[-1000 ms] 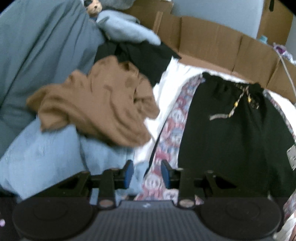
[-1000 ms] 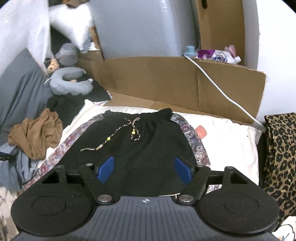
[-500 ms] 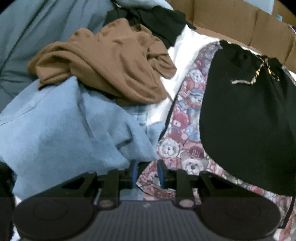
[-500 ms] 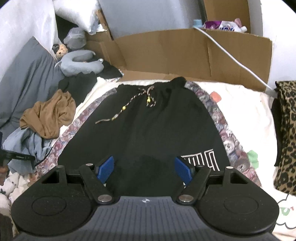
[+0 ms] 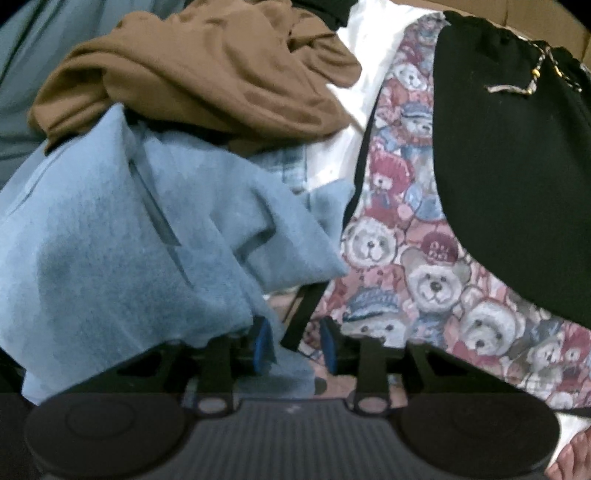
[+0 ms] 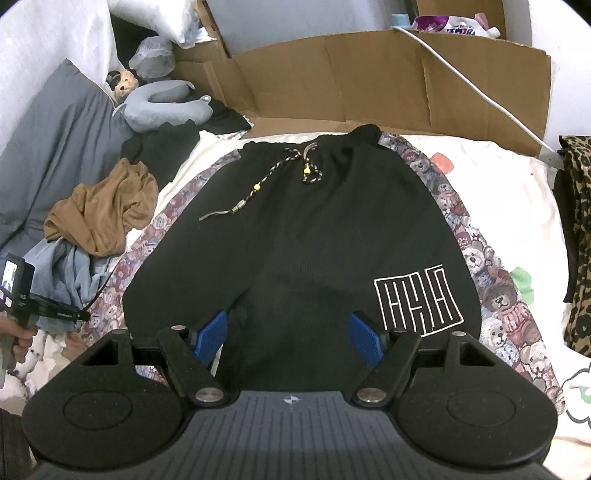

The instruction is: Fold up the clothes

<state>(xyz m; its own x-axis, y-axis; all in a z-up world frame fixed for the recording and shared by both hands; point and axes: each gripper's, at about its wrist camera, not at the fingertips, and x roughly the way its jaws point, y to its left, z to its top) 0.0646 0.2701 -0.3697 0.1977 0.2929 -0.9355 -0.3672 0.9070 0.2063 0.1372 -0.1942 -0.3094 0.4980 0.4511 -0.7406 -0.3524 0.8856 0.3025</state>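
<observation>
1. Both grippers had dropped closer to the bed.
2. The left gripper (image 5: pixel 295 345), part-open, straddled the teddy-print cloth's (image 5: pixel 417 266) black edge.
3. The right gripper (image 6: pixel 290 332), wide open, sat over the black shorts (image 6: pixel 295 229), flat mid-frame, likely about to be grasped.

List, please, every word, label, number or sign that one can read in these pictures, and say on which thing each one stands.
White outlined maze-like emblem on the black shorts, near the hem: a sign; its letters cannot be made out.
Printed pouch behind the cardboard: lettering too small to read.
Camera mount of the left gripper: white print, too blurred.
Maroon cap of a bear on the teddy-bear cloth: marks, illegible.
</observation>
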